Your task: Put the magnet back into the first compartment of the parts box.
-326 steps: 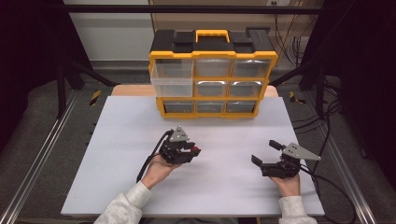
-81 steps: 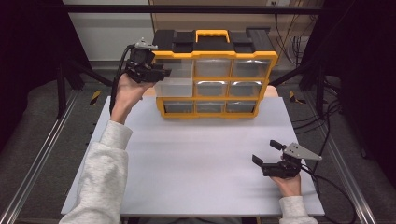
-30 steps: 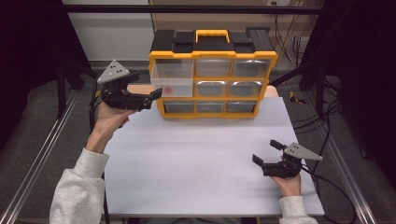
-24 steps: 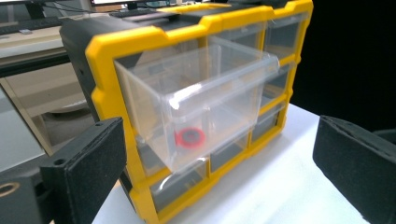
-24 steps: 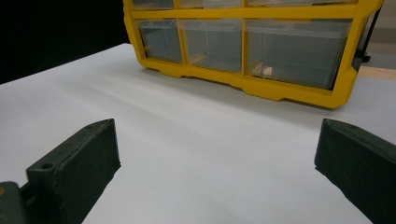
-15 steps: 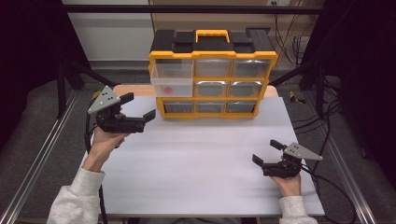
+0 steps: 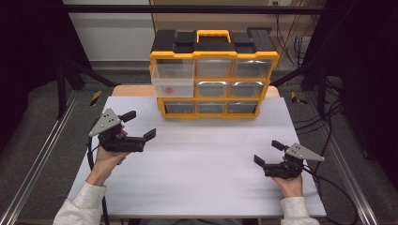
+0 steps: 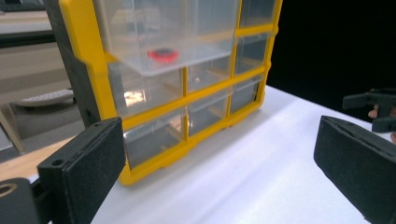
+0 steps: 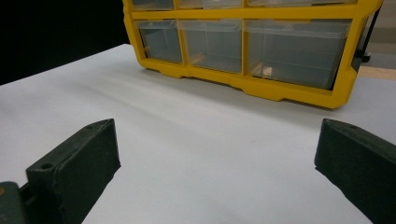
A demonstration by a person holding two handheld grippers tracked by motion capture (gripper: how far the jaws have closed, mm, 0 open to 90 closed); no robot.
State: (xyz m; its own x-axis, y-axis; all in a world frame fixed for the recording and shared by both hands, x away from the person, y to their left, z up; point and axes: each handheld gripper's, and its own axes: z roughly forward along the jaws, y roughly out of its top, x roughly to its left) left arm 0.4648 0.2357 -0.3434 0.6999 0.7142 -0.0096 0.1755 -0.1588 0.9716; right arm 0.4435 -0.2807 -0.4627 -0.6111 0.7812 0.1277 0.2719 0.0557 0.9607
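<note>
Drawer (image 7: 172, 79) top-left of yellow organizer (image 7: 213, 75) pulled out, red disc (image 7: 170, 88) inside. Left gripper (image 7: 139, 125) near its lower left over white table (image 7: 202, 164), jaws wide apart, empty. Right gripper (image 7: 268, 152) well apart, wide, empty.

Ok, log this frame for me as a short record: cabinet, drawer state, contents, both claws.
cabinet: yellow drawer organizer at the far edge of the white table
open drawer: top left drawer pulled out
contents: small red object in that drawer
left claw: open, empty, above the table left of the cabinet
right claw: open, empty, low at the near right
</note>
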